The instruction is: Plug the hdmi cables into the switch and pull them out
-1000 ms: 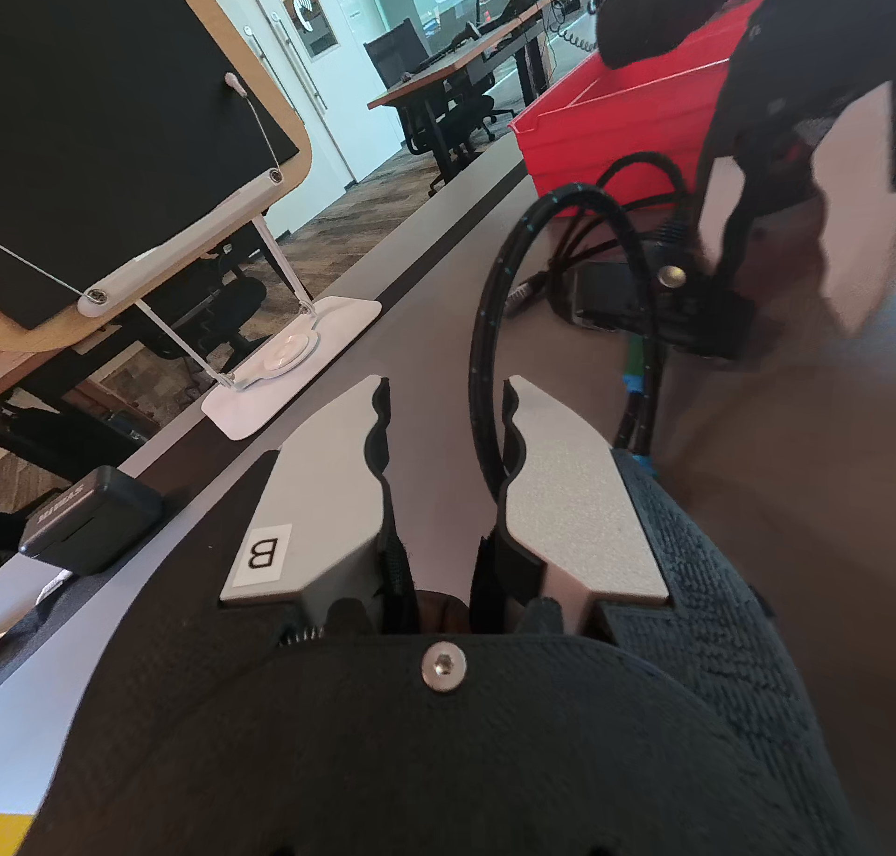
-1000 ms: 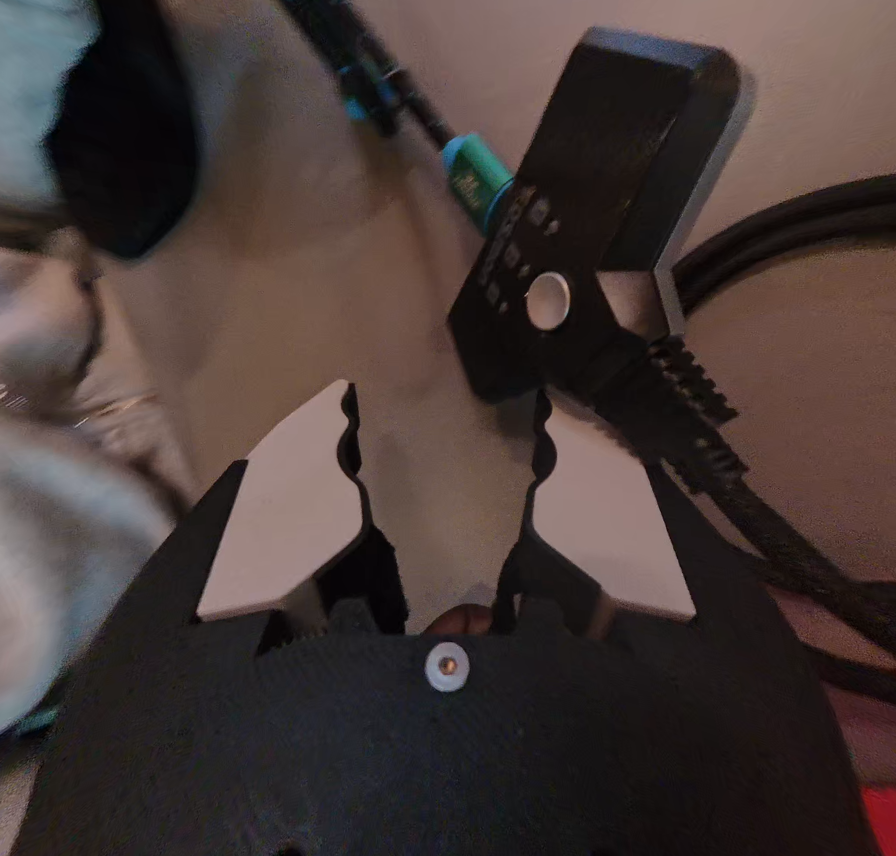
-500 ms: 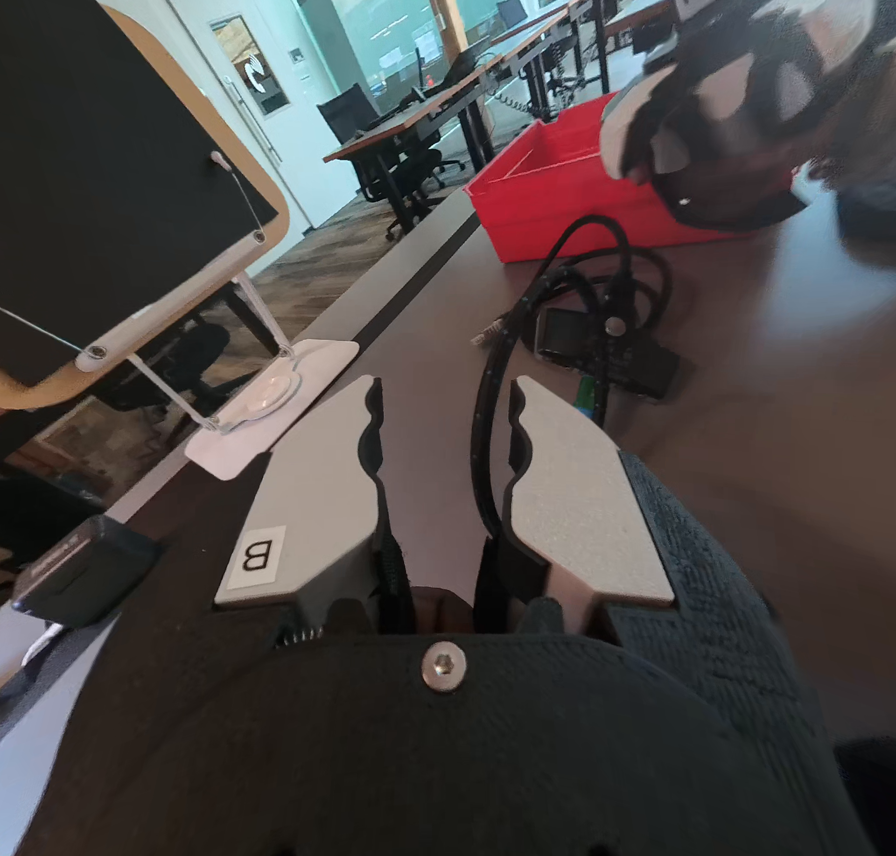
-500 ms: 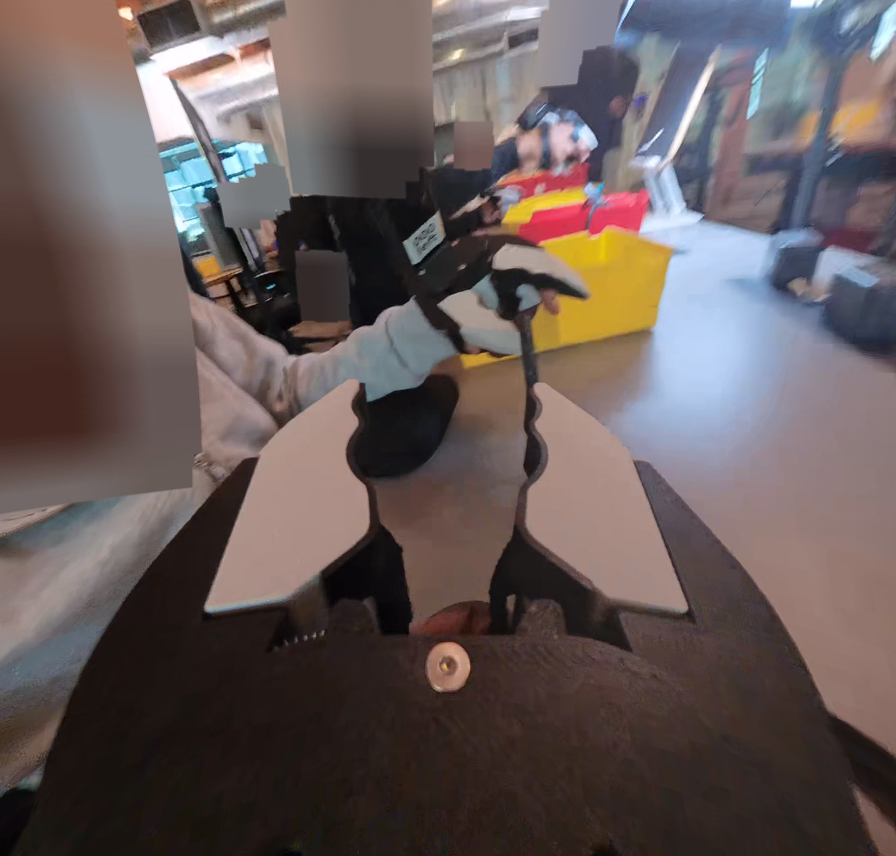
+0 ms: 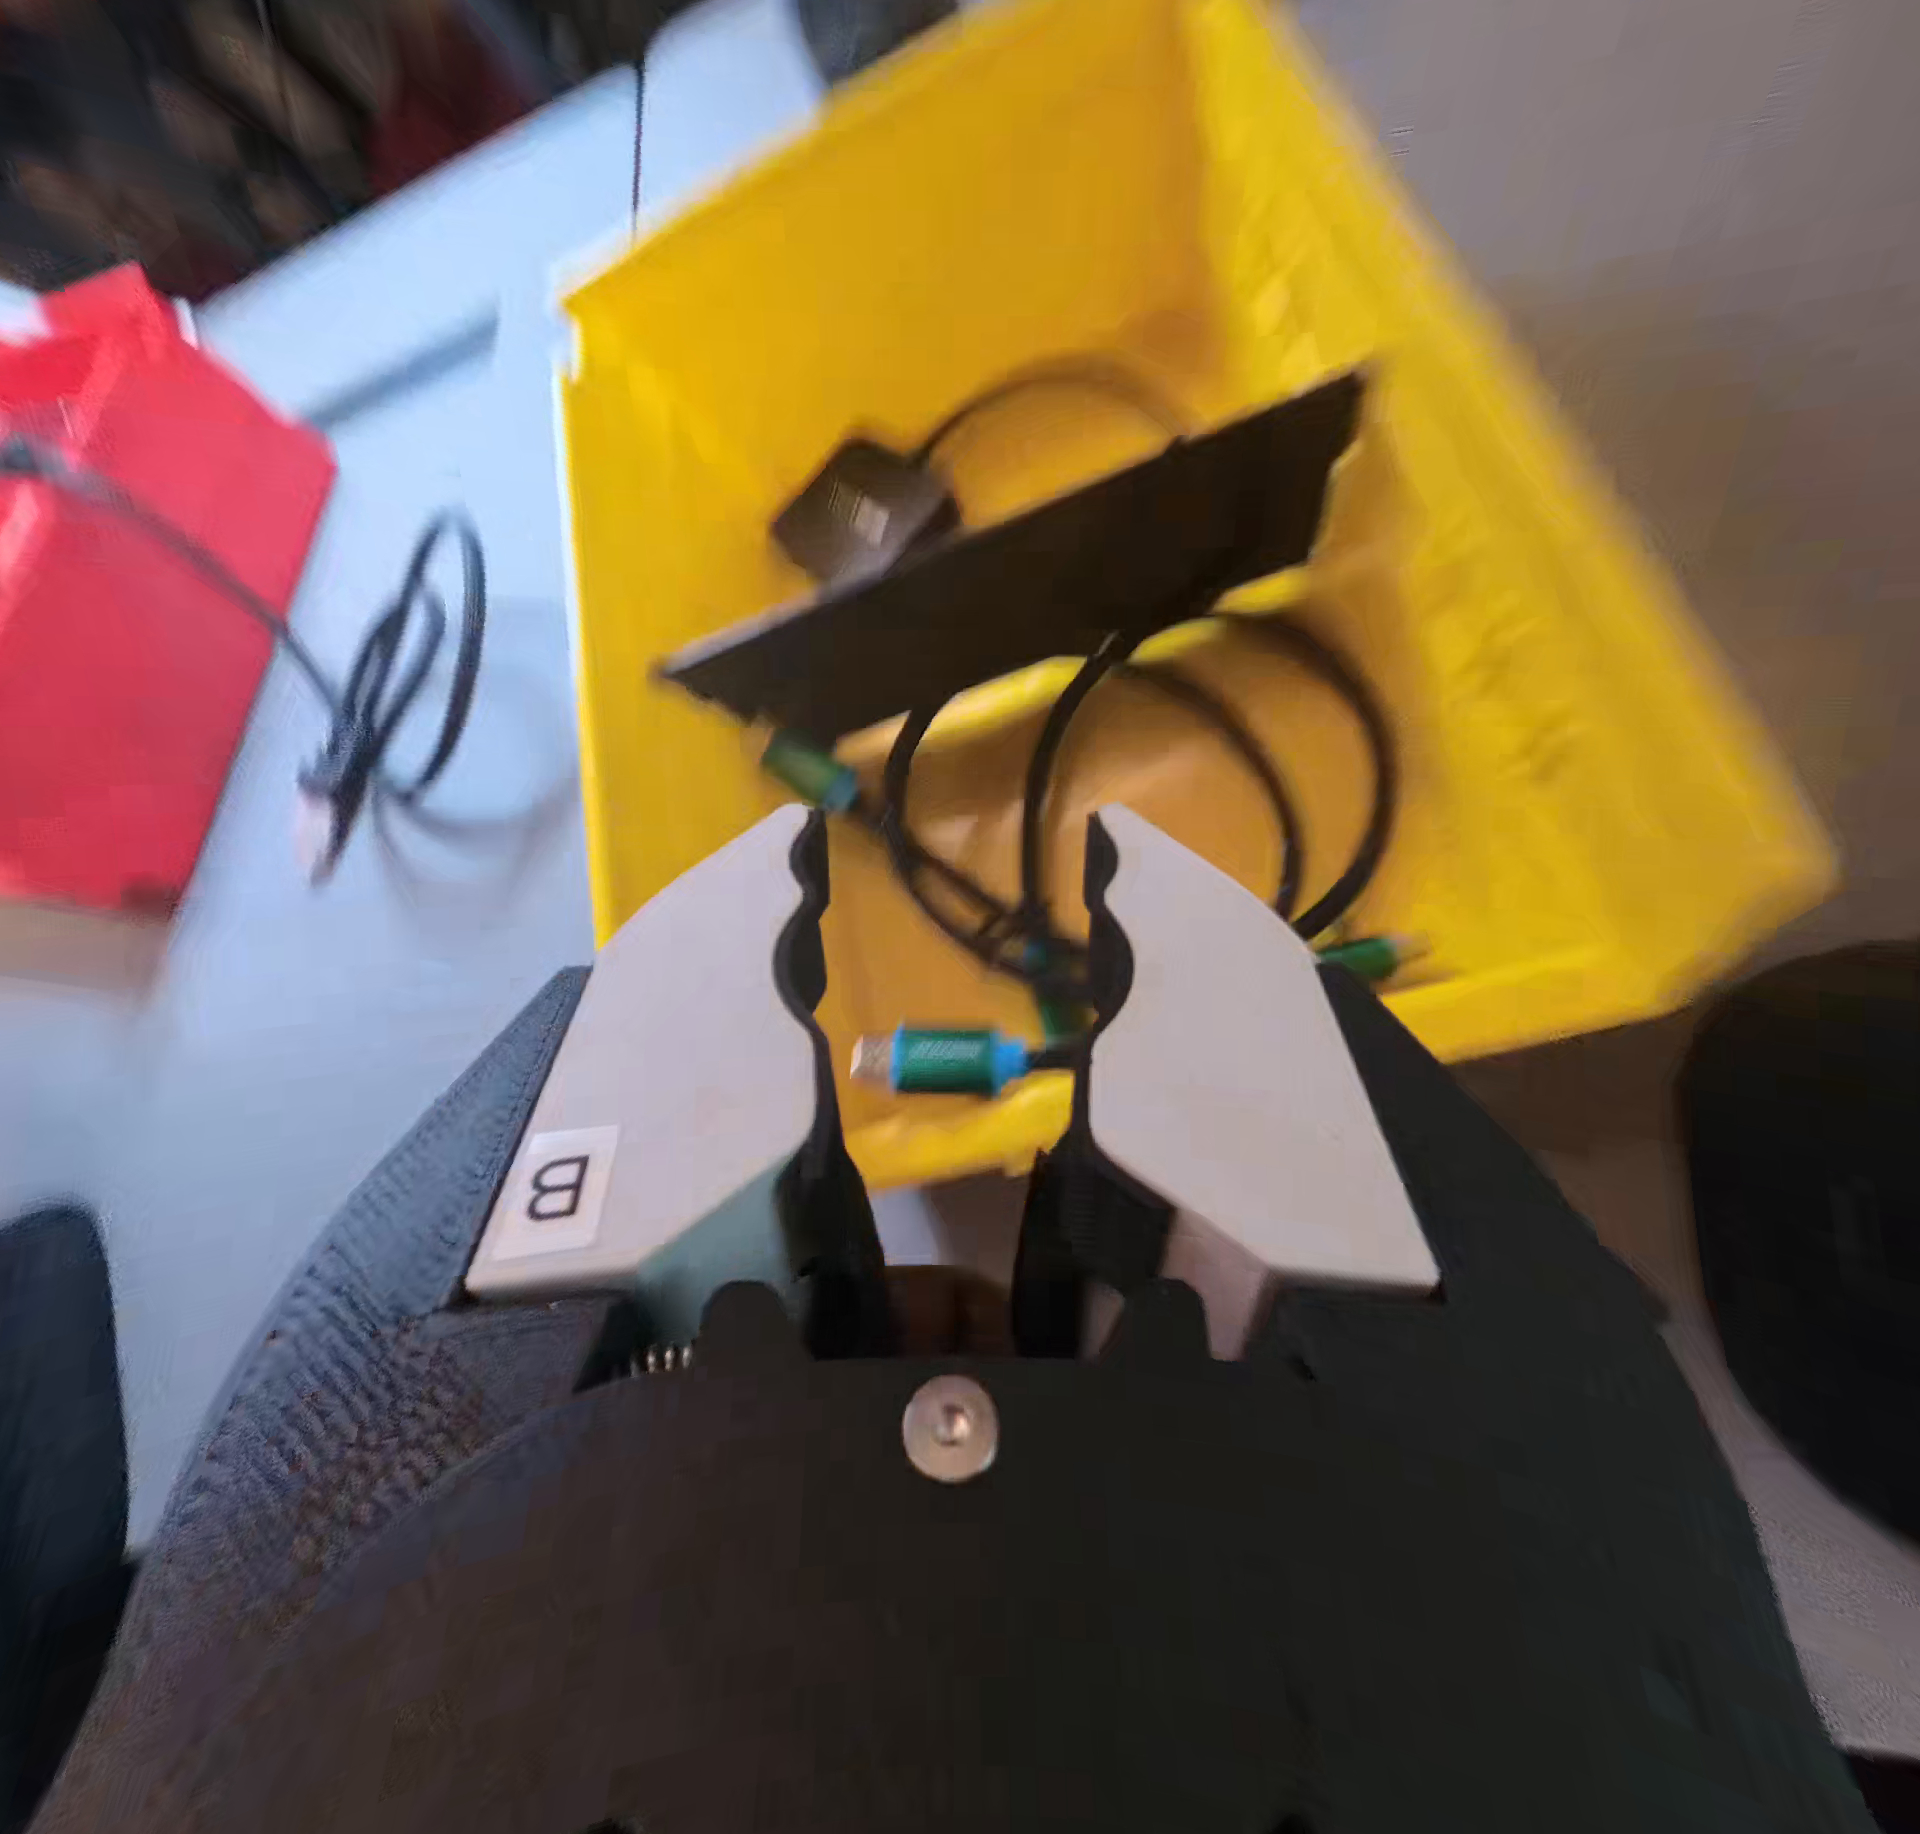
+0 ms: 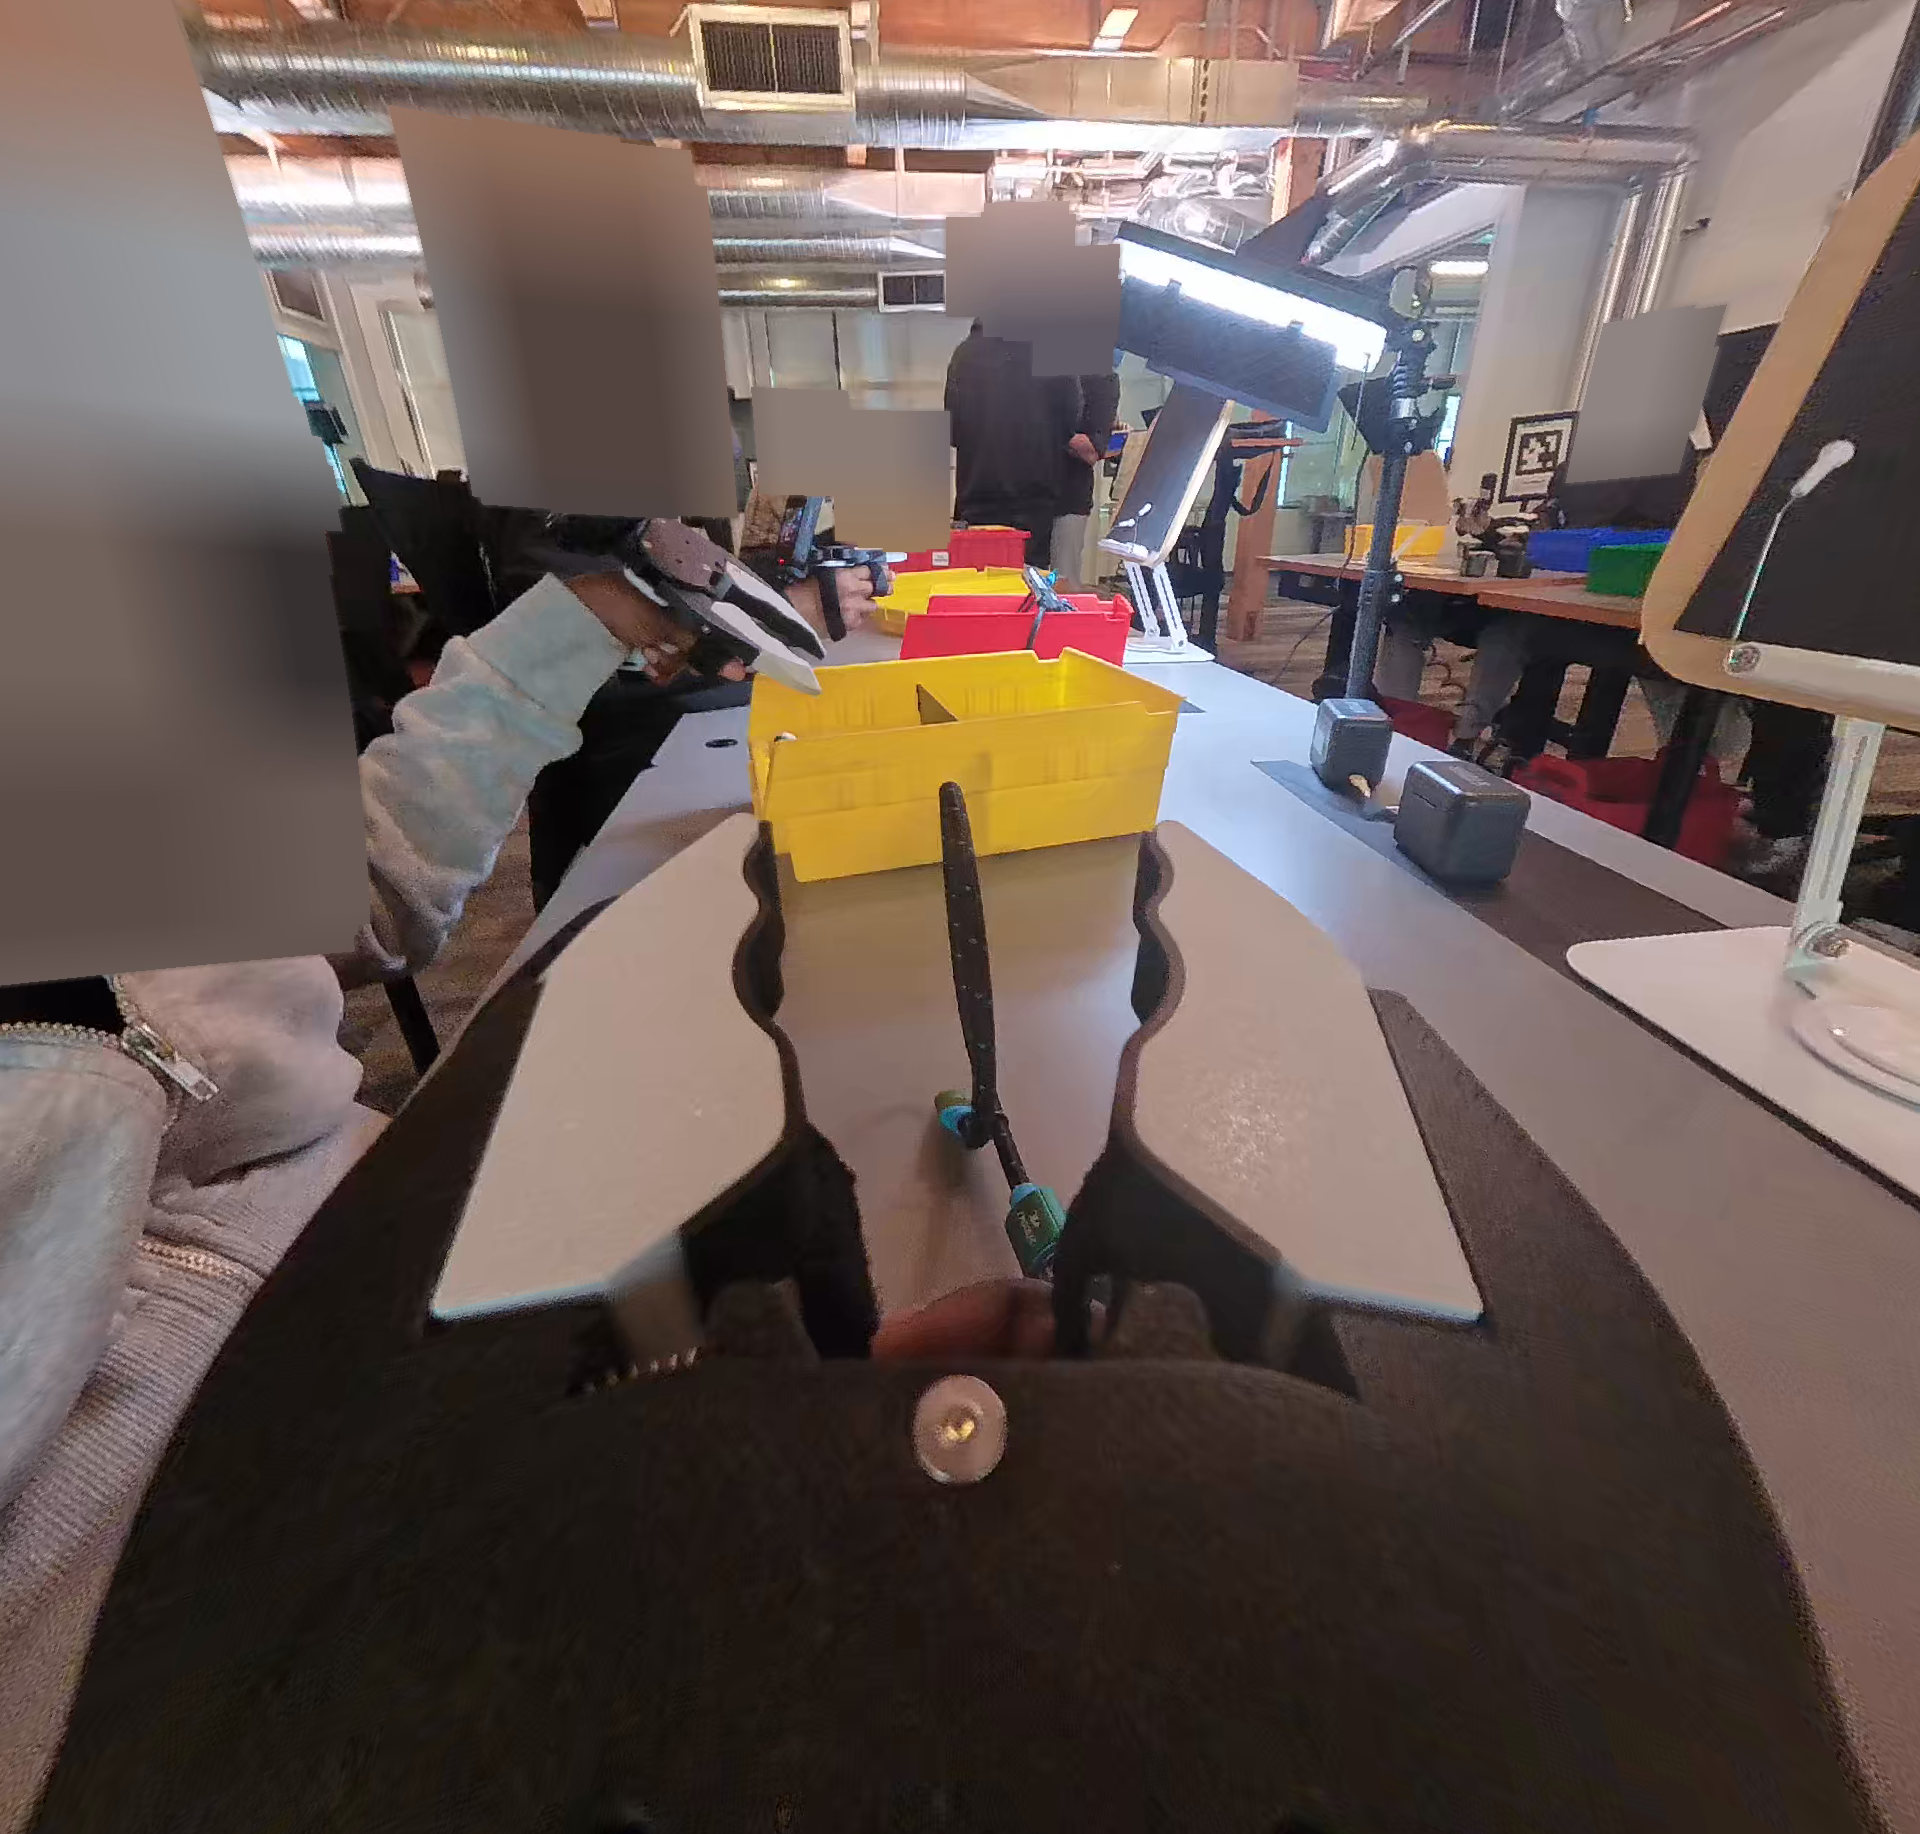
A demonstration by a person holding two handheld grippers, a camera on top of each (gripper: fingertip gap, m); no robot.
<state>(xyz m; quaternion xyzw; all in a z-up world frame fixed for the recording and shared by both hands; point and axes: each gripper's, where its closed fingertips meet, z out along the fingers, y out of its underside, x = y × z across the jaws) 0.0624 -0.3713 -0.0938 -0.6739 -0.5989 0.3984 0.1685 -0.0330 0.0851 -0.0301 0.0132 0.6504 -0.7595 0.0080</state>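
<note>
My left gripper (image 5: 951, 828) is open and empty, held above a yellow bin (image 5: 1507, 558); the view is blurred. The bin holds black HDMI cables (image 5: 1049, 745) with green plugs (image 5: 940, 1057), a black divider (image 5: 1039, 569) and a small black box (image 5: 862, 517) behind it. My right gripper (image 6: 954, 834) is open over the grey table (image 6: 1299, 745). A black braided cable (image 6: 961, 932) with green plugs (image 6: 1039, 1218) lies between its fingers, unclamped. The left gripper (image 6: 727, 621) also shows there, over the yellow bin (image 6: 966, 766).
A red bin (image 5: 125, 621) and a loose black cable (image 5: 405, 662) lie left of the yellow bin. In the right wrist view, two grey cubes (image 6: 1460, 818) and a white stand base (image 6: 1745, 1015) sit at the right. Red bins (image 6: 1013, 621) and people stand beyond.
My left gripper has swung from the switch and cables on the table to above the yellow bin. The right wrist view has lifted off the switch and now looks along the table. Both stay open.
</note>
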